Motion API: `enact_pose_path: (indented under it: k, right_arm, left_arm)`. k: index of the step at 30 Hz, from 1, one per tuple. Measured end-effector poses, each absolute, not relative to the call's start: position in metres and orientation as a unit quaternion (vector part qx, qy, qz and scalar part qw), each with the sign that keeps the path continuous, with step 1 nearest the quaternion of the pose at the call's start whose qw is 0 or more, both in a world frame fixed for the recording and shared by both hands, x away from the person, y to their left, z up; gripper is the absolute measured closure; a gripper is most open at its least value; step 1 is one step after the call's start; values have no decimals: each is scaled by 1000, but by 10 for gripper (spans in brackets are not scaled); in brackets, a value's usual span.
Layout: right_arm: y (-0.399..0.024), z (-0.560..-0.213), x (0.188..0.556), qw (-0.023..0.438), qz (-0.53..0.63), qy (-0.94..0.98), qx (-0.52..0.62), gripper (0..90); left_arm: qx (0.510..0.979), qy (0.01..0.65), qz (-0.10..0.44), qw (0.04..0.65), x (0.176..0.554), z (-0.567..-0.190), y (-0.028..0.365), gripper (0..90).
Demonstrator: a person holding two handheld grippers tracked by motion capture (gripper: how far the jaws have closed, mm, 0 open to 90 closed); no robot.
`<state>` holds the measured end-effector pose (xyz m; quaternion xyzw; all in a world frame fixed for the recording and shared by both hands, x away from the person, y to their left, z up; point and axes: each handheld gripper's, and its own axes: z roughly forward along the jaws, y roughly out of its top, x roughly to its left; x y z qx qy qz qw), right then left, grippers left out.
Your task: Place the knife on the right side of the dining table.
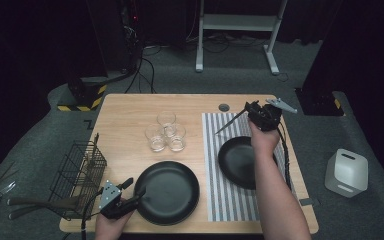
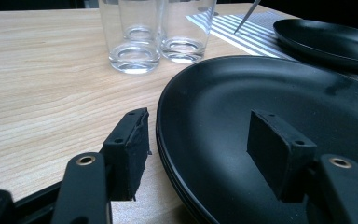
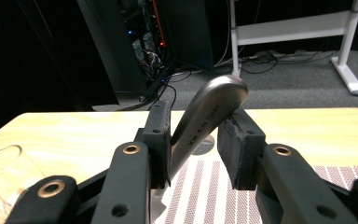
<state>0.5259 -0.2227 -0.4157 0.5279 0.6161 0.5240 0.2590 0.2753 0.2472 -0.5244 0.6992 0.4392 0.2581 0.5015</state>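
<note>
Black pads of my right gripper (image 3: 193,144) stand partly apart around a metal knife handle (image 3: 205,116); it leans on one pad, a gap beside the other, above the striped mat (image 1: 230,165). Just nearer me on that mat lies the small black plate (image 1: 237,162). My left gripper (image 2: 200,149) gapes wide astride the big black plate's rim (image 2: 168,140), left of the mat, gripping nothing. Three glasses (image 1: 166,132) beyond.

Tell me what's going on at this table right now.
A person is laying a table with a tool in each hand. The right tool has a metal knife between its jaws above the striped mat, by the far plate; whether both pads press it is unclear. The left tool sits open astride the near plate's rim. Three glasses stand behind it.
</note>
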Motion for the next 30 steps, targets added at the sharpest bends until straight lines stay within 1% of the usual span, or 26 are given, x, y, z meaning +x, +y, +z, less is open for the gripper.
enact_pose_path:
  k: [1, 2, 3, 4, 15, 30]
  right_arm:
    - [-225, -417, 526, 258, 523, 615, 530, 658]
    - [-226, -419, 526, 259, 520, 617, 531, 723]
    - [-226, -420, 526, 273, 505, 622, 533, 715]
    - [-227, -422, 526, 277, 500, 625, 532, 712]
    - [-246, -438, 528, 253, 520, 608, 544, 702]
    - [-256, -442, 531, 251, 524, 611, 538, 685]
  left_arm:
    - [699, 439, 258, 502, 275, -524, 247, 389]
    - [699, 439, 258, 501, 275, -524, 247, 389]
    - [699, 440, 258, 501, 275, -524, 247, 389]
    - [700, 440, 258, 500, 276, -524, 247, 389]
    - [701, 441, 261, 496, 276, -524, 246, 389]
    - [700, 446, 259, 494, 276, -524, 246, 389]
